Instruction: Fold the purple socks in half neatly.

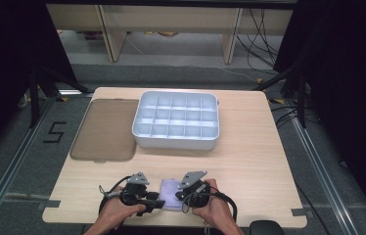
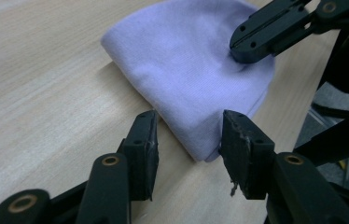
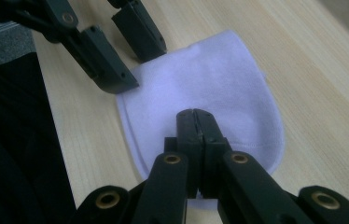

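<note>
A: Starting at the left, what is the left gripper [image 1: 159, 203] doing?

B: Its jaws are standing apart around the near corner of the lilac cloth [image 2: 196, 79], not pressing it.

A: And the right gripper [image 3: 196, 115]?

B: Its jaws are sitting shut, tips pressing down on the cloth, probably pinning it flat near the table's [image 1: 249, 161] front edge.

A: Beyond that?

B: A brown lid [image 1: 103, 129] and a white divided tray [image 1: 176, 142] are lying on the pale wood, with grey floor around.
</note>
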Action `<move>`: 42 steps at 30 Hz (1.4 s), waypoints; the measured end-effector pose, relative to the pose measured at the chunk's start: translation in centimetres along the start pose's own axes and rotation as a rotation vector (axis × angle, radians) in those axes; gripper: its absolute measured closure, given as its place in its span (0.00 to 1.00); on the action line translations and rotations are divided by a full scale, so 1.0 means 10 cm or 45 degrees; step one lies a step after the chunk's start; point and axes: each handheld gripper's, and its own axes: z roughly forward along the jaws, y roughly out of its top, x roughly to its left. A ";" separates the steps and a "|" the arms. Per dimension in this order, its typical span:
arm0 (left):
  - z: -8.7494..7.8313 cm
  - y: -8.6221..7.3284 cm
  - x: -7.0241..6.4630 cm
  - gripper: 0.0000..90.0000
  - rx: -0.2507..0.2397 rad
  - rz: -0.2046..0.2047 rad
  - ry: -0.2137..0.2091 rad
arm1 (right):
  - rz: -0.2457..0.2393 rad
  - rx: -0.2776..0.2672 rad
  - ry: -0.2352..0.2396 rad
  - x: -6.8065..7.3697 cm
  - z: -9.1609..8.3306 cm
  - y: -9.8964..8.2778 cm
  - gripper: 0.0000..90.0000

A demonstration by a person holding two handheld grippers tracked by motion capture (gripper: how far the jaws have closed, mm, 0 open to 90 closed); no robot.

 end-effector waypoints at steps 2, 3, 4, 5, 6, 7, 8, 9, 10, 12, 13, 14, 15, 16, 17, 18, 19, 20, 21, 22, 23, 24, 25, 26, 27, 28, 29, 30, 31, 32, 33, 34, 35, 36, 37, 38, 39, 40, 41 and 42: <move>0.02 0.01 -0.02 0.64 0.001 0.012 0.002 | 0.020 0.009 0.001 0.01 -0.01 -0.01 1.00; 0.03 0.01 -0.02 0.67 -0.008 0.024 0.011 | 0.009 0.002 -0.006 0.00 0.00 -0.01 1.00; 0.04 0.01 -0.02 0.71 -0.009 0.034 0.007 | 0.005 0.004 -0.008 -0.01 -0.01 -0.01 1.00; 0.05 0.01 -0.02 0.79 -0.015 0.035 0.007 | -0.005 -0.006 -0.004 -0.01 -0.01 -0.01 1.00; 0.05 0.01 -0.02 0.79 -0.027 0.038 0.009 | -0.005 -0.006 -0.004 -0.01 -0.01 -0.01 1.00; 0.05 0.01 -0.02 0.83 -0.034 0.031 0.007 | 0.001 -0.012 -0.008 -0.01 0.00 -0.01 1.00; 0.05 0.02 -0.02 0.87 -0.041 0.033 -0.001 | 0.017 -0.013 0.005 0.01 -0.01 -0.01 1.00; 0.04 0.02 -0.02 0.89 -0.052 0.040 -0.005 | 0.010 -0.018 -0.003 0.00 -0.01 0.00 1.00; 0.02 0.03 -0.02 0.90 -0.056 0.049 -0.008 | -0.003 -0.030 0.005 0.00 -0.01 0.00 1.00; 0.00 0.04 -0.03 0.90 -0.061 0.059 0.001 | 0.028 -0.014 0.019 0.05 0.00 0.02 1.00; 0.00 0.04 -0.03 0.90 -0.067 0.041 0.001 | -0.012 -0.034 0.037 0.06 0.03 0.03 1.00; -0.01 0.04 -0.02 0.90 -0.066 0.049 0.004 | -0.031 -0.026 0.048 0.08 0.04 0.03 1.00; -0.02 0.04 -0.02 0.91 -0.070 0.049 -0.004 | -0.016 -0.016 0.060 0.11 0.07 0.04 1.00; -0.03 0.03 -0.01 0.91 -0.070 0.046 -0.001 | -0.042 -0.015 0.069 0.13 0.09 0.05 1.00; -0.03 0.03 -0.01 0.91 -0.070 0.039 -0.006 | -0.055 0.000 0.072 0.16 0.12 0.05 1.00; -0.03 0.03 -0.02 0.92 -0.069 0.029 -0.012 | -0.084 0.017 0.074 0.19 0.20 0.04 1.00; -0.04 0.03 -0.03 0.92 -0.075 0.046 -0.004 | -0.084 0.017 0.074 0.19 0.20 0.04 1.00; -0.05 0.03 -0.05 0.92 -0.077 0.065 0.010 | -0.068 0.029 0.074 0.19 0.21 0.05 1.00; -0.06 0.04 -0.07 0.92 -0.081 0.098 0.013 | -0.067 0.023 0.070 0.19 0.22 0.06 1.00; -0.07 0.05 -0.10 0.92 -0.089 0.106 0.018 | -0.073 0.034 0.070 0.18 0.23 0.07 1.00; -0.09 0.05 -0.13 0.92 -0.083 0.116 0.027 | -0.031 0.043 0.057 0.19 0.23 0.07 1.00; -0.09 0.06 -0.14 0.92 -0.085 0.130 0.028 | -0.067 0.039 0.063 0.17 0.23 0.08 1.00; -0.09 0.06 -0.15 0.92 -0.083 0.147 0.034 | -0.044 0.051 0.068 0.17 0.23 0.08 1.00; -0.08 0.06 -0.14 0.92 -0.079 0.157 0.036 | -0.067 0.029 0.077 0.15 0.24 0.08 1.00; -0.08 0.06 -0.14 0.92 -0.083 0.139 0.036 | -0.075 0.016 0.077 0.15 0.25 0.08 1.00; -0.09 0.06 -0.13 0.92 -0.080 0.137 0.036 | -0.059 0.024 0.082 0.14 0.22 0.08 1.00; -0.09 0.06 -0.12 0.92 -0.081 0.135 0.043 | -0.049 0.011 0.077 0.13 0.21 0.08 1.00; -0.10 0.06 -0.11 0.92 -0.077 0.143 0.047 | -0.041 0.004 0.069 0.11 0.18 0.09 1.00; -0.10 0.07 -0.11 0.92 -0.084 0.144 0.040 | -0.042 -0.015 0.054 0.07 0.13 0.11 1.00; -0.10 0.07 -0.11 0.92 -0.090 0.143 0.037 | 0.002 -0.024 0.023 0.03 0.09 0.13 1.00; -0.11 0.07 -0.11 0.92 -0.083 0.144 0.042 | -0.023 -0.048 0.001 -0.01 0.07 0.15 1.00; -0.11 0.08 -0.11 0.92 -0.071 0.161 0.053 | -0.017 -0.058 -0.015 -0.05 0.06 0.16 1.00; -0.10 0.08 -0.11 0.92 -0.078 0.160 0.044 | -0.001 -0.065 -0.043 -0.09 0.06 0.18 1.00; -0.10 0.08 -0.12 0.92 -0.076 0.138 0.049 | -0.034 -0.065 -0.061 -0.14 0.08 0.20 1.00; -0.10 0.08 -0.12 0.92 -0.075 0.171 0.050 | -0.032 -0.060 -0.078 -0.16 0.11 0.22 1.00; -0.10 0.08 -0.12 0.92 -0.073 0.165 0.053 | -0.046 -0.039 -0.080 -0.20 0.15 0.24 1.00; -0.10 0.08 -0.12 0.92 -0.072 0.173 0.053 | -0.028 -0.016 -0.083 -0.22 0.23 0.26 1.00; -0.09 0.08 -0.12 0.92 -0.070 0.176 0.060 | -0.028 -0.016 -0.083 -0.22 0.23 0.26 1.00; -0.09 0.09 -0.12 0.92 -0.070 0.181 0.054 | -0.012 -0.010 -0.077 -0.22 0.27 0.26 1.00; -0.09 0.09 -0.13 0.92 -0.069 0.174 0.056 | -0.007 0.009 -0.062 -0.22 0.30 0.27 1.00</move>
